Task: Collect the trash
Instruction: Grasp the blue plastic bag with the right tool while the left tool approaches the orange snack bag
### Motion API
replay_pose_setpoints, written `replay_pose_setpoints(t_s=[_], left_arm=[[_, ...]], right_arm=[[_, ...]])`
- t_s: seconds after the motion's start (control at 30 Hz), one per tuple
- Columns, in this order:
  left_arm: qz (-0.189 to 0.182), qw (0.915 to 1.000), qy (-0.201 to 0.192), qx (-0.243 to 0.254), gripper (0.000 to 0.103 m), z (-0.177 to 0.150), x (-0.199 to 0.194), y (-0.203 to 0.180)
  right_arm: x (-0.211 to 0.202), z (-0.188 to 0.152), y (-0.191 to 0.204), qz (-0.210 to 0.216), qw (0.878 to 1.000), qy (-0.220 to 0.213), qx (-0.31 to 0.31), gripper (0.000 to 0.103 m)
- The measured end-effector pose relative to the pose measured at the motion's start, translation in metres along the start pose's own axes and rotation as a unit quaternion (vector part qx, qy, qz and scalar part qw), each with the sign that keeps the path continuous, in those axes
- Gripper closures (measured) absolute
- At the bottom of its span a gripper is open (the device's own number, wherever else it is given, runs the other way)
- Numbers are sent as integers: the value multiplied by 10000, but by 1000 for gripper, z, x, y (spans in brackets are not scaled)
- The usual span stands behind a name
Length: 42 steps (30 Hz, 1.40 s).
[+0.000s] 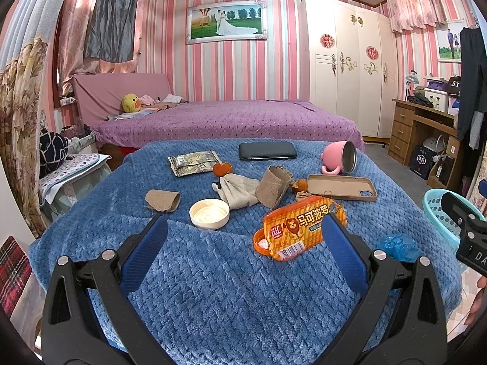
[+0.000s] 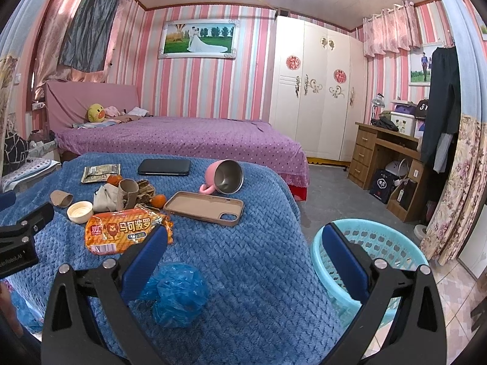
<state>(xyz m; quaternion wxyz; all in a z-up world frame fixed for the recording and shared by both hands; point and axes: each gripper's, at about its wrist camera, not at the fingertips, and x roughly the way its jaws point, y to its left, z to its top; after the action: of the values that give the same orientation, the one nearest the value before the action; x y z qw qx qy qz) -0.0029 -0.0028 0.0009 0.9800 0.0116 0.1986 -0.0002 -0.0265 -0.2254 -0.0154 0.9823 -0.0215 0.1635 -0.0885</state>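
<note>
Trash lies on a blue blanket (image 1: 213, 273): an orange snack wrapper (image 1: 301, 228) (image 2: 121, 231), a crumpled blue plastic bag (image 2: 176, 292) (image 1: 398, 246), a white lid (image 1: 209, 213), cardboard tube pieces (image 1: 274, 190), a beige tissue (image 1: 237, 191), a green foil packet (image 1: 194, 162) and orange peel (image 1: 222, 168). My left gripper (image 1: 243, 228) is open and empty, hovering before the wrapper and lid. My right gripper (image 2: 243, 237) is open and empty, its left finger above the blue bag. A light blue basket (image 2: 374, 258) stands on the floor at the right.
A phone case (image 1: 341, 187), a tipped pink mug (image 1: 341, 156) and a black phone (image 1: 268, 151) also lie on the blanket. A purple bed (image 1: 228, 118) is behind. A wooden desk (image 2: 389, 158) and white wardrobe (image 2: 316, 91) stand to the right.
</note>
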Motion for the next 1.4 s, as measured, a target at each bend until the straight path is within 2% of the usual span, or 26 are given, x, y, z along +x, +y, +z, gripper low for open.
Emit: replay_pose_setpoints(t_s=[0.73,0.9,1.17,1.4], left_arm=[[91,9999,141,-32,5,-9,14,5],[119,9998,177,1,5,-12,18,11],[199,9991,360,-46,5,-20,28,31],[233,9986,461,-85,5,-27,36,44]], right_arm=[[10,-5,-2,-14,10000,3,35,4],[29,-13,4,282,9984,482,-26,4],[35,-26,26,369,9977,473,-330,4],[52,-40,37,582,9937,815,-508,4]])
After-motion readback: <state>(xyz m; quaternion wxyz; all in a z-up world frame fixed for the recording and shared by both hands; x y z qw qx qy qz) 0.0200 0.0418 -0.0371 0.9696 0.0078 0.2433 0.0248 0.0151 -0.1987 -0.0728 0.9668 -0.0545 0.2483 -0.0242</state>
